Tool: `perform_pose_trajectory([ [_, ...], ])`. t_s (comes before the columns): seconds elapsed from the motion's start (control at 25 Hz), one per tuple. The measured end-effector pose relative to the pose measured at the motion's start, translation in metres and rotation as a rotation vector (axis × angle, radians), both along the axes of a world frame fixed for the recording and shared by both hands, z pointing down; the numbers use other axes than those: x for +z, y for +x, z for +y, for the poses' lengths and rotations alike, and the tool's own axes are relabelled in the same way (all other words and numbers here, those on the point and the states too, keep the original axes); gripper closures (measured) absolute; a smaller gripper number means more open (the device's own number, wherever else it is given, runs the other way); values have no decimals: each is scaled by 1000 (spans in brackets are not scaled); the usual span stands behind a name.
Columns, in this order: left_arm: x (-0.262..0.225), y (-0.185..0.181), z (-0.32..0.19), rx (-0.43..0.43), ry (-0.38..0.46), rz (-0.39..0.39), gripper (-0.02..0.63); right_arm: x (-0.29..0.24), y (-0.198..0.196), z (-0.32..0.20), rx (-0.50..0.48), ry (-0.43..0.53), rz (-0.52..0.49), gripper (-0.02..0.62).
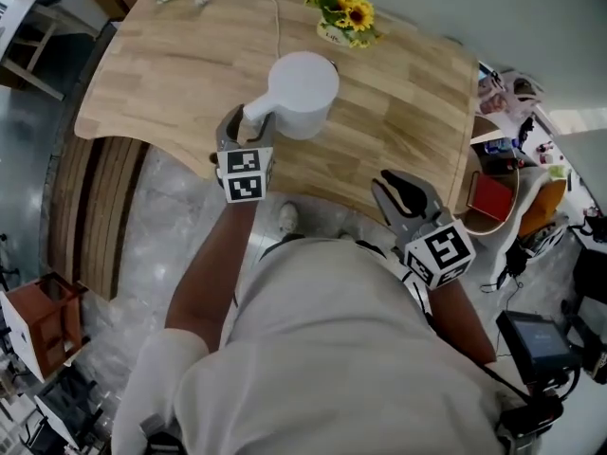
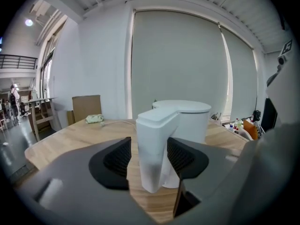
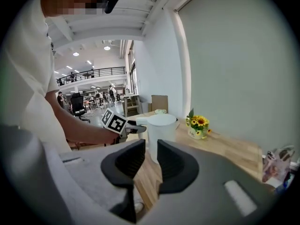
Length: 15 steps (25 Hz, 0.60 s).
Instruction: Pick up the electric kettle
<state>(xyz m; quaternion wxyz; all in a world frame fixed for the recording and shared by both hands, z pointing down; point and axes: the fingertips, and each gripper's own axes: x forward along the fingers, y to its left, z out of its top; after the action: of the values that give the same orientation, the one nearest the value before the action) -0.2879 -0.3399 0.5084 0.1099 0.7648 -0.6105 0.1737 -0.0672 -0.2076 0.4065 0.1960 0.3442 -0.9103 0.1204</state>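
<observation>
Wood-grain tabletop [image 1: 171,64] holds smooth white kettle [image 1: 305,83], boxy handle [image 2: 157,125] inside open left gripper [image 2: 149,155]; right gripper [image 3: 151,161] open.

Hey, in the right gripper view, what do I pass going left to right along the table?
First the left gripper → white electric kettle → pot of sunflowers → printed packet at the far right.
</observation>
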Motion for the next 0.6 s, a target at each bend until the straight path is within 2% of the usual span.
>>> perform_pose_trajectory([
  [0.2, 5, -9, -17, -42, 63, -16, 374, 4, 0, -7, 29, -20, 25, 528],
  [0.4, 8, -8, -28, -34, 97, 8, 431, 5, -4, -11, 29, -37, 43, 528],
  [0.48, 10, -5, -34, -24, 110, 2, 495, 6, -4, -13, 27, -46, 46, 528],
  [0.6, 10, -6, -39, 1, 94, 23, 499, 5, -5, -15, 28, -58, 48, 528],
])
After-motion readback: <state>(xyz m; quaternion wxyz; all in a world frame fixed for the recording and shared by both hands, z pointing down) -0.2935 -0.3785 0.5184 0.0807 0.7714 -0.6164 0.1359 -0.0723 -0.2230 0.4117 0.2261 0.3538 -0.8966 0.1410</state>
